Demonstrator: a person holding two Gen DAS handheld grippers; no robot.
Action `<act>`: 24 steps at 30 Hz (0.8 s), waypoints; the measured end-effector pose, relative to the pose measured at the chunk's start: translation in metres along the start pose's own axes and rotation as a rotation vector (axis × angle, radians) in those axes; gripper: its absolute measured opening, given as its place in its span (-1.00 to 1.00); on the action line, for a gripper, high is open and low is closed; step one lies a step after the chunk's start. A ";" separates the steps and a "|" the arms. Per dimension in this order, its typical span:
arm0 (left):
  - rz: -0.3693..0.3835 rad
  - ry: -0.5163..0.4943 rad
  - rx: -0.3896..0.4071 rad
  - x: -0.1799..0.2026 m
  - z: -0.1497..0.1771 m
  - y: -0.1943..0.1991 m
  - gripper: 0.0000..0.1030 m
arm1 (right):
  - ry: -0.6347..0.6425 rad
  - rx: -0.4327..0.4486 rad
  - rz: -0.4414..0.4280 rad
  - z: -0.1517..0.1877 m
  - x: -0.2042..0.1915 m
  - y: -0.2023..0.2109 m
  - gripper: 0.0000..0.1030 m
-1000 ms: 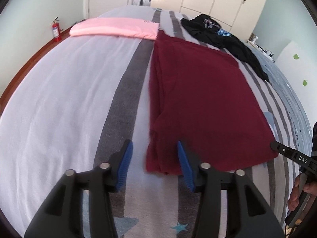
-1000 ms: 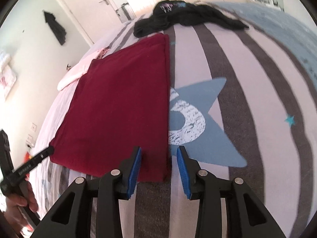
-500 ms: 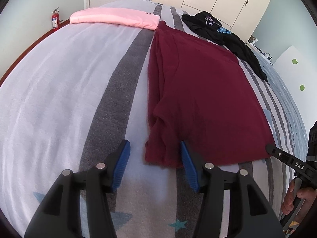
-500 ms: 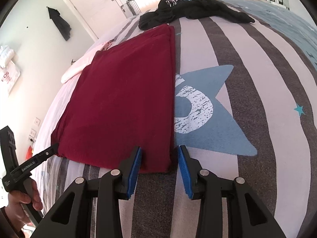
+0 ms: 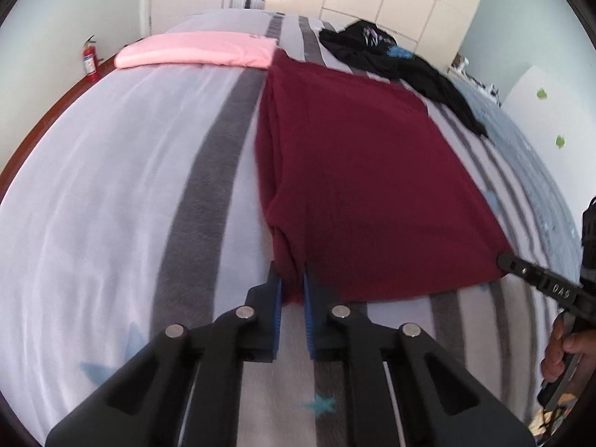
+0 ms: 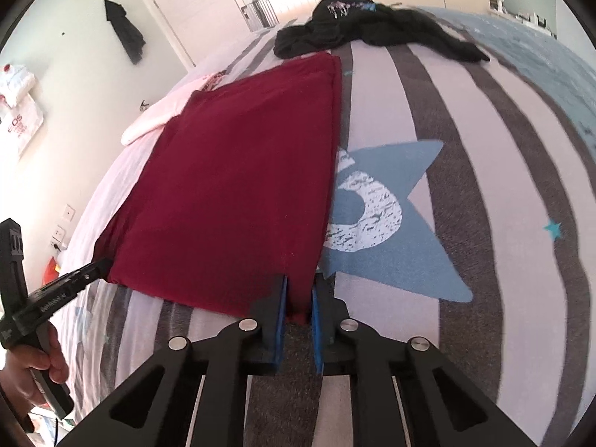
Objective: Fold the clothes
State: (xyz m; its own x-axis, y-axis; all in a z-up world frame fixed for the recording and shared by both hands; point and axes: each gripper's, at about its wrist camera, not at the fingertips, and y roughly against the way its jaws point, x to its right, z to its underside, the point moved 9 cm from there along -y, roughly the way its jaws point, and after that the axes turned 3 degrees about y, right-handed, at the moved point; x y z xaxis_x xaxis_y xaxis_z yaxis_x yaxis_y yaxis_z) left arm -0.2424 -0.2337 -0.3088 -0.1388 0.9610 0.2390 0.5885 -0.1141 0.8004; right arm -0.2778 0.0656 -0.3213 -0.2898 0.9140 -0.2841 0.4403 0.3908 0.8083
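Three garments lay on the striped bedspread: one maroon garment folded into a long rectangle in the middle, one pink garment folded flat at its far left corner, and one black garment in a loose heap beyond its far right edge. There were two grippers, each held in one hand. The left gripper was closing on the near left corner of the maroon garment, cloth pinched between its blue pads; the right gripper was closing likewise on the near right corner. In the left wrist view only one finger of the right gripper showed — its pads were hidden — and the hand holding it was cut off by the frame edge. One red fire extinguisher stood by the far wall. The print on the black garment was too small to read, and motion blur softened the near cloth.
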 end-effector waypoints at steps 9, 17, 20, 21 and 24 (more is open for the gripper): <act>-0.010 0.023 -0.127 0.004 0.075 0.064 -0.87 | -0.006 -0.088 -0.033 0.054 -0.019 0.065 -0.82; -0.066 0.043 -0.165 -0.001 0.109 0.068 -0.88 | -0.053 -0.205 -0.023 0.119 -0.016 0.058 -0.82; -0.053 0.054 -0.137 0.005 0.095 0.087 -0.88 | -0.042 -0.188 -0.029 0.110 -0.020 0.074 -0.82; -0.051 0.053 -0.124 0.007 0.086 0.094 -0.88 | -0.039 -0.176 -0.033 0.103 -0.022 0.083 -0.82; -0.035 0.045 -0.071 0.017 0.048 0.119 -0.89 | -0.055 -0.138 -0.047 0.069 -0.029 0.113 -0.83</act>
State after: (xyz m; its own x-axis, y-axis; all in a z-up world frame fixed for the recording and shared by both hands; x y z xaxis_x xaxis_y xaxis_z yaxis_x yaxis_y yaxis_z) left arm -0.1363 -0.2183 -0.2362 -0.1948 0.9528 0.2329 0.5253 -0.0992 0.8451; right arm -0.1608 0.0910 -0.2573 -0.2583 0.9012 -0.3481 0.3055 0.4181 0.8555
